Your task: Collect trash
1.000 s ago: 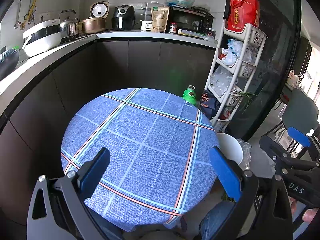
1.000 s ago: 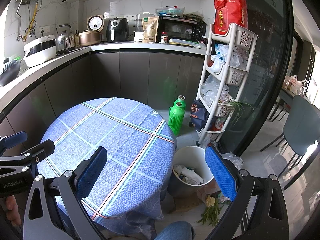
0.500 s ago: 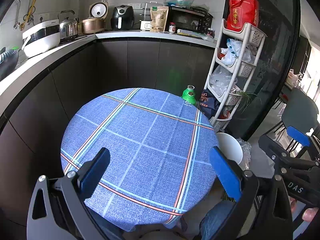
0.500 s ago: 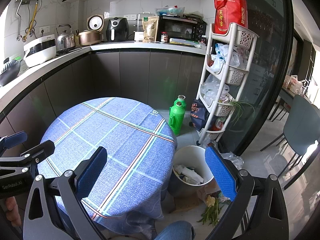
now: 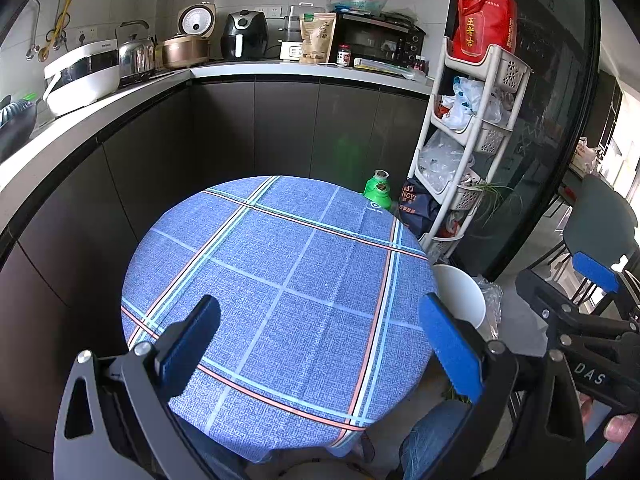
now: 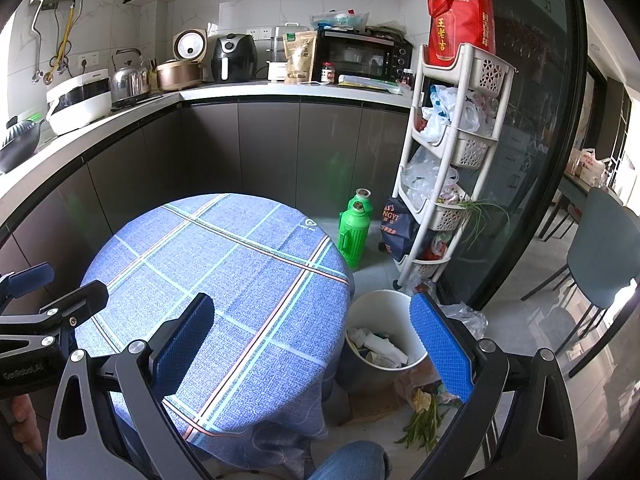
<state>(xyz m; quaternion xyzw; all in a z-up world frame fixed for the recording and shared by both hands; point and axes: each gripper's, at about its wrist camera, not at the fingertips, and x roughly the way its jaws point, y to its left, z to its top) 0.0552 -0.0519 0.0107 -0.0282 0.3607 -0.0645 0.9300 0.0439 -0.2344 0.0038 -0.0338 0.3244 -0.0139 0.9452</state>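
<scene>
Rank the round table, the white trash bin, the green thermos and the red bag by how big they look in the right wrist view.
1. Round table, by far the largest.
2. White trash bin.
3. Red bag and green thermos look about alike; the red bag sits farther away, so I won't rank them.

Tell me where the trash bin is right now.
The trash bin stands on the floor at the table's right edge, in front of the white rack; the right wrist view shows it between the open right gripper's fingers.
</scene>
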